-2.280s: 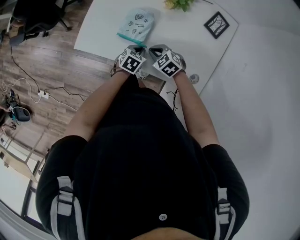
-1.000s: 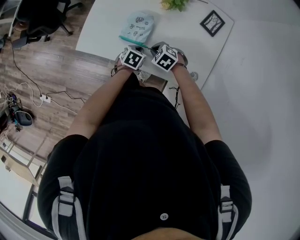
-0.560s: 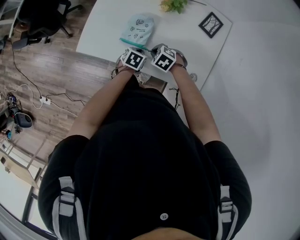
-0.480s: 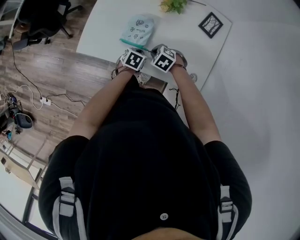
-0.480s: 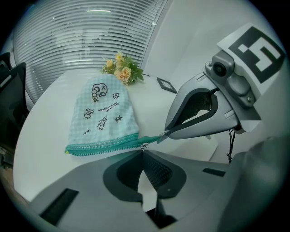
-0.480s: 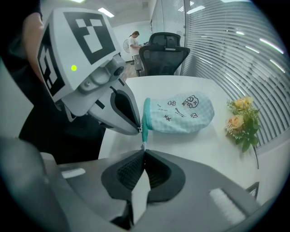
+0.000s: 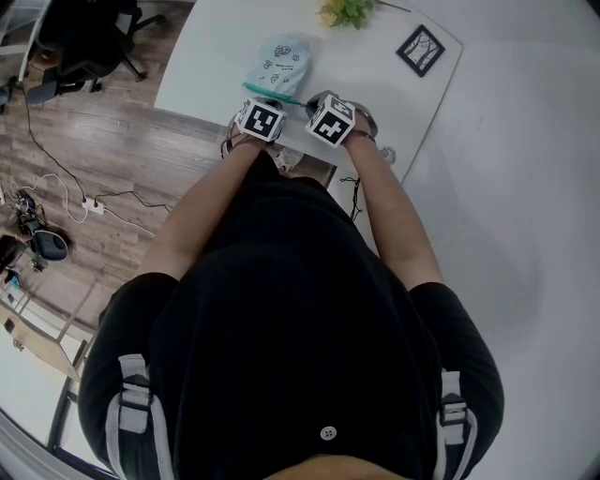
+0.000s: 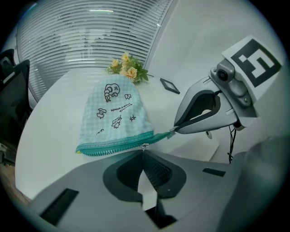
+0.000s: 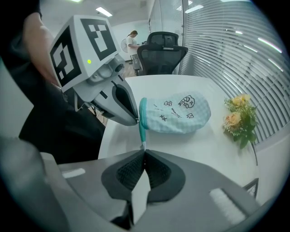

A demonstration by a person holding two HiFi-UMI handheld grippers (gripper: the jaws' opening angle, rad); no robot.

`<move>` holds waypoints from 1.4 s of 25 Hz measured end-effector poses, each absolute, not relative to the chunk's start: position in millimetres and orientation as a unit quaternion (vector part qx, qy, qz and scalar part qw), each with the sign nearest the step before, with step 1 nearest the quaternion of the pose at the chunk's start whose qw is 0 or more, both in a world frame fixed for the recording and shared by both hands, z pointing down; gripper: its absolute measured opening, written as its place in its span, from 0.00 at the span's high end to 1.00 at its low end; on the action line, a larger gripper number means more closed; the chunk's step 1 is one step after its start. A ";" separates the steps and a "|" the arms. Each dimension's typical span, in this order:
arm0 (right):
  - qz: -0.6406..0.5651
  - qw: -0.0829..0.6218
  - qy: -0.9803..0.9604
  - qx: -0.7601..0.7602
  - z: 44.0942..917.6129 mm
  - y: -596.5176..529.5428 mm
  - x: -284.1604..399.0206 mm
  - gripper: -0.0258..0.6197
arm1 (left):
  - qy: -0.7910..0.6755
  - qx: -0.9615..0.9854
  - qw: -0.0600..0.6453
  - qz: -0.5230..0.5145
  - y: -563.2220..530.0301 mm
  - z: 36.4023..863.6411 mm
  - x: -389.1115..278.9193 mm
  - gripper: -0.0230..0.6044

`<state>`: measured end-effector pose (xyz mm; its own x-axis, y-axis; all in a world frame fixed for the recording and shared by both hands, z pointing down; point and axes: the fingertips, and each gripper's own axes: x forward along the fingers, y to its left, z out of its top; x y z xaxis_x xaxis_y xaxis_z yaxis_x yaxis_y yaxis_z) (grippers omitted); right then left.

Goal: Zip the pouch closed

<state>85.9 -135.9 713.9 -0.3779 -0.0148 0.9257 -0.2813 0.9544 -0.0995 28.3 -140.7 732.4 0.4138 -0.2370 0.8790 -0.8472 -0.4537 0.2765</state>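
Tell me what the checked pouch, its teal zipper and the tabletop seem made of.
Light-blue checked pouch: soft woven fabric, matte, printed cartoons; rounded, slumping outline.
Teal zipper band: textile tape, likely plastic teeth; fine ribbed edge.
Small zipper pull: looks metal, silvery.
White tabletop: smooth, hard, faintly glossy, probably laminate.

Head view looked steeply down from high above the white table (image 7: 211,56), both gripper views sat low and close, facing the pale blue checked cloth pouch (image 7: 279,62) from opposite ends, all three shared pouch and yellow flower bunch (image 7: 349,9).
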 end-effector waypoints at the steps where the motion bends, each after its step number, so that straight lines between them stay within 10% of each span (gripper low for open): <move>1: 0.120 0.552 -0.820 0.091 713.1 -136.3 85.1 0.94 | -0.363 0.750 0.377 0.405 -141.4 731.3 25.7 0.95; 35: 0.138 0.548 -0.815 0.130 698.6 -180.6 87.4 0.94 | -0.380 0.735 0.364 0.428 -195.6 735.8 -30.4 0.95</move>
